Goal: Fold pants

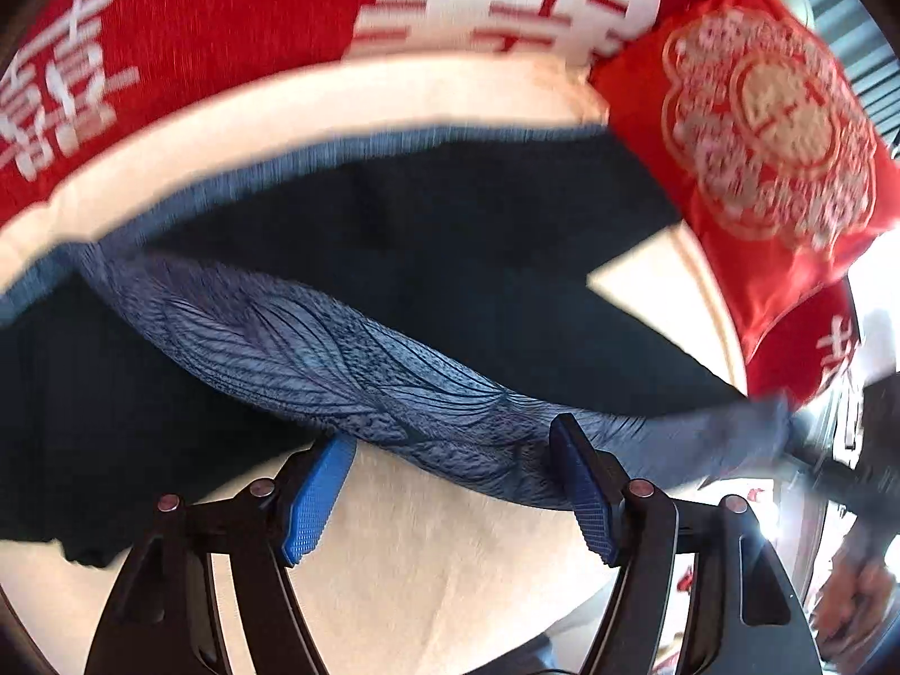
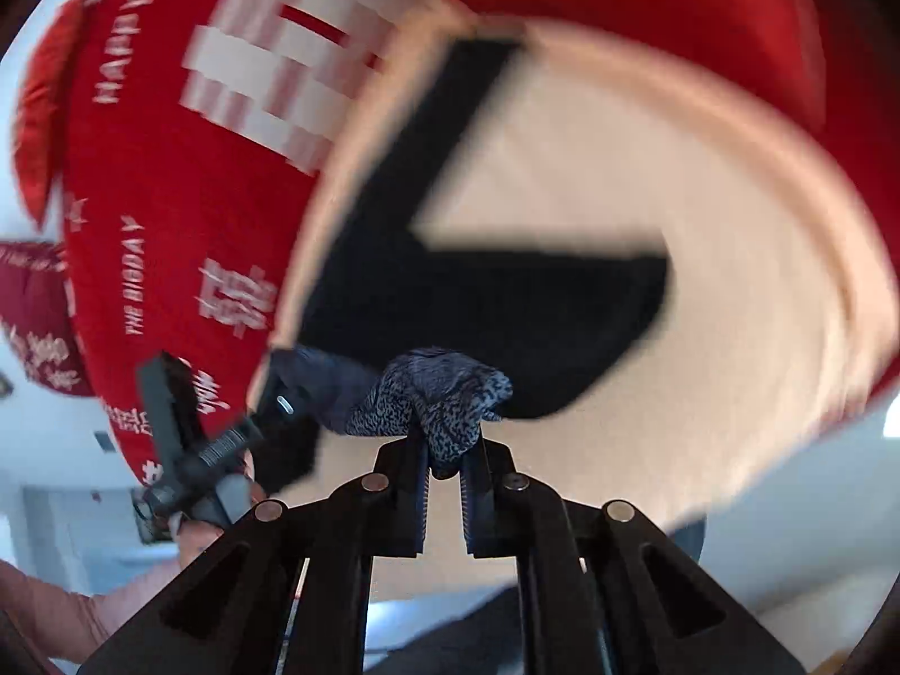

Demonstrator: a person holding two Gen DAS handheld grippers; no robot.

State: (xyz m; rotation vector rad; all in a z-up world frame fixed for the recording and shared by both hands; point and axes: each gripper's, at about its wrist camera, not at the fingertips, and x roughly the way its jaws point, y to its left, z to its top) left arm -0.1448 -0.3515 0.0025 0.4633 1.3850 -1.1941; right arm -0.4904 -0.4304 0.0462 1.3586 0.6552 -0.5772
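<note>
The pants [image 1: 450,292] lie spread on a cream-coloured round cushion [image 1: 439,562], dark fabric with a blue patterned waistband [image 1: 360,360] that runs crosswise just ahead of the left gripper [image 1: 450,484]. That band is the long axis that matters here: it stretches from far off to the left gripper's left, sags past its fingertips, and rises toward its right, where it ends in the other tool. The left gripper is released, its blue pads [image 1: 315,500] spread wide; the band hangs right at the tips, seemingly draped against the right-hand pad, but nothing is pinched between them. The right gripper [image 2: 447,450] is clenched on a bunched end of the same patterned band [image 2: 444,399], the cloth wadded up between its closed fingers, with the two dark legs fanning out ahead of it, one straight forward and to its left, the other out to its right. So the right hand already owns one end of the waist, and the left is the nearer tool to the free stretch of band, which lies directly in front of it and slightly above. Red printed cushions [image 1: 214,34] ring the far side. Motion blur smears both views, so whether the band is taut is uncertain.
</note>
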